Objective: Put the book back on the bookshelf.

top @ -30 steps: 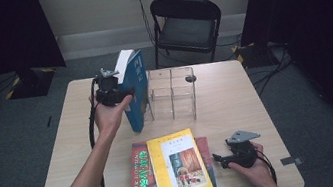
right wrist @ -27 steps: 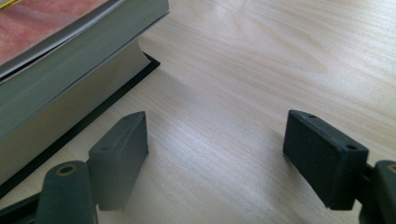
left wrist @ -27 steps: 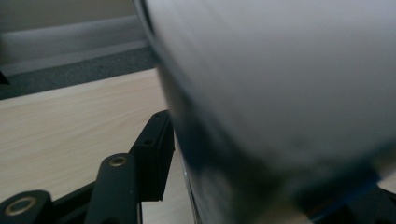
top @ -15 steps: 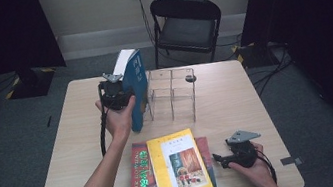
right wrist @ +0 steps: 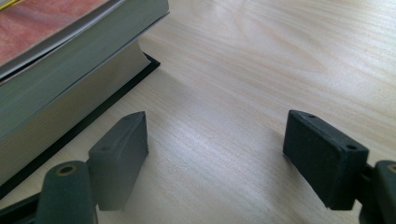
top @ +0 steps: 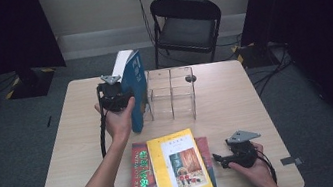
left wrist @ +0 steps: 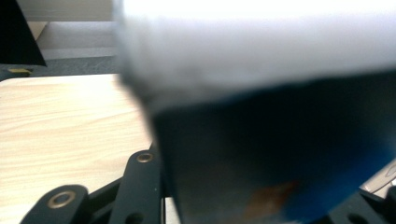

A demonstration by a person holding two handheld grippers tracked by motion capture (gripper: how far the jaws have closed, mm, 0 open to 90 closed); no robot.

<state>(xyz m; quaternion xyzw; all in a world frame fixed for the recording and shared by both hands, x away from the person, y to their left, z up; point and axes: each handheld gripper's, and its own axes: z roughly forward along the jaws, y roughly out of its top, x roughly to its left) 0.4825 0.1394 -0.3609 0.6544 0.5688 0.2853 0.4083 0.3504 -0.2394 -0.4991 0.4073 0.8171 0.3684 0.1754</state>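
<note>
**Blue book going to the rack**

My left gripper (top: pixel 115 97) is clamped on the blue book (top: pixel 136 88), upright at frame centre, just left of the clear rack (top: pixel 171 93), probably to slot it in. Right gripper (top: pixel 225 157), jaws apart, rests lower right beside the stack (top: pixel 174 173). Pale wood table (top: pixel 237 102); dark curtains, folding chair (top: pixel 186 24) behind.

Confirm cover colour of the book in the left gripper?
Blue cover with white page edges on the book; the high view shows it best, held upright in the left gripper.
</note>
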